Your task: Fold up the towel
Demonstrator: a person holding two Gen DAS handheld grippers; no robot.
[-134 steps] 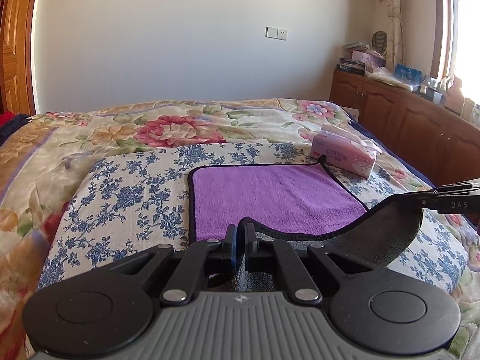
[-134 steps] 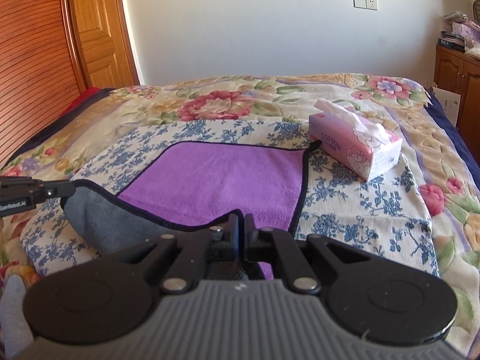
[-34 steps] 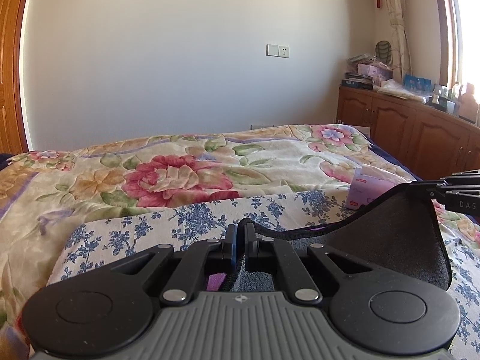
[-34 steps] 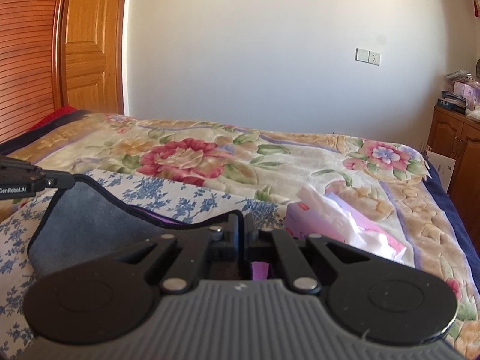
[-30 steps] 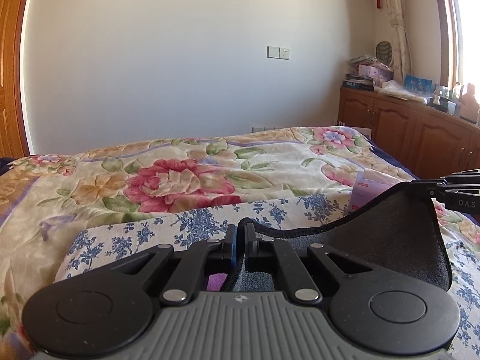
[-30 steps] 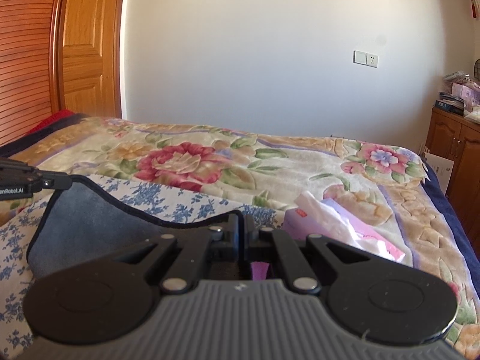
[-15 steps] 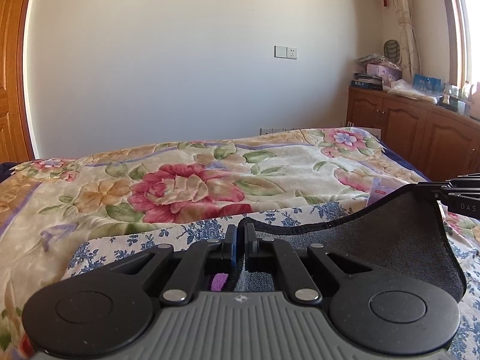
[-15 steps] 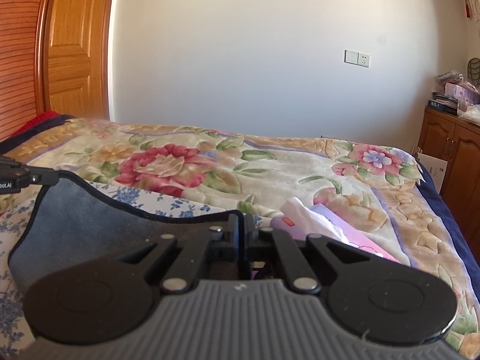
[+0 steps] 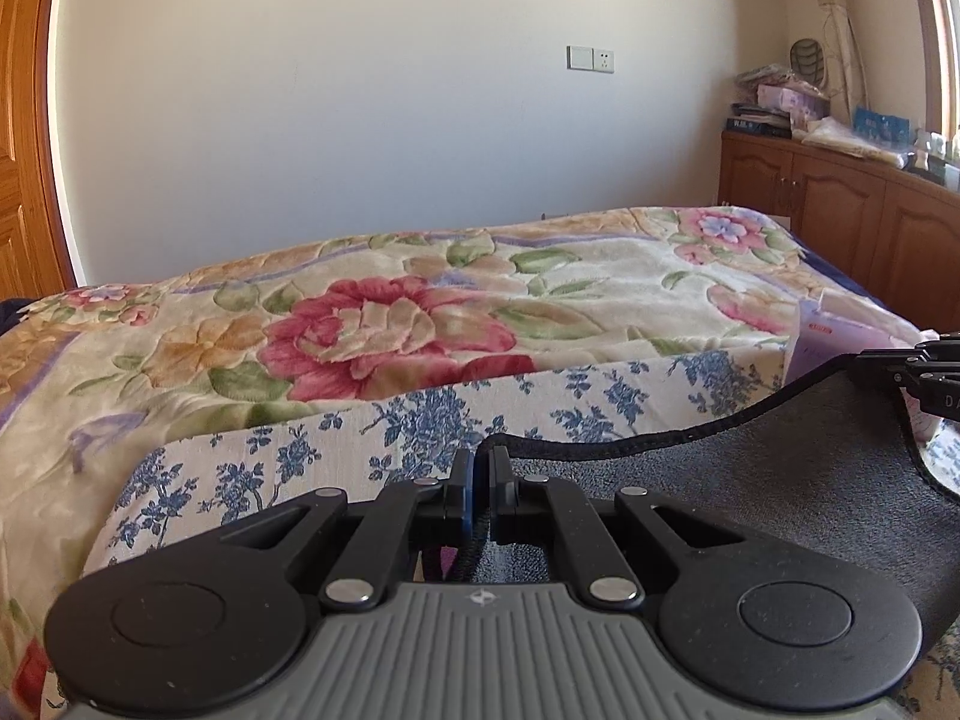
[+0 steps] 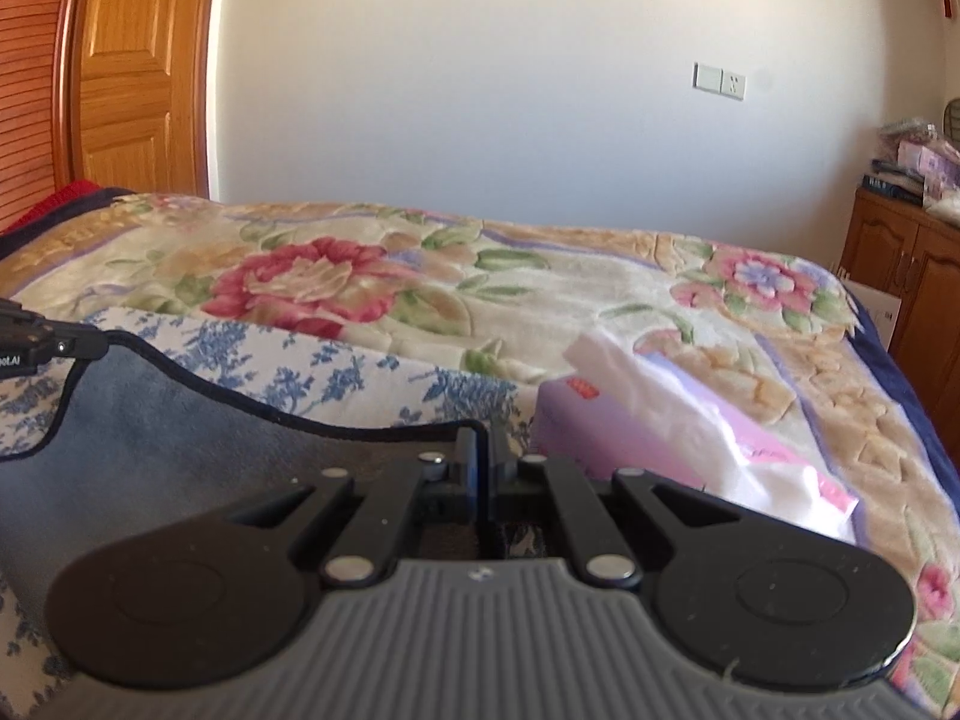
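Clamped fingers of the left tool (image 9: 478,468) pinch one corner of the towel (image 9: 750,480), and the right tool (image 10: 478,450) is clenched on the other corner. Between them the grey underside hangs (dark hem uppermost), its long edge running left to right above the bed (image 9: 390,324). A tissue pack (image 10: 690,432) lies just beyond the right tool.

Bright daylight entered from the window (image 9: 942,42) at the right, washing the bed (image 9: 420,324) evenly. Fisheye distortion bowed the door frame (image 10: 210,60) and dark corners. The tissue pack (image 10: 690,420) appeared overexposed and slightly blurred.
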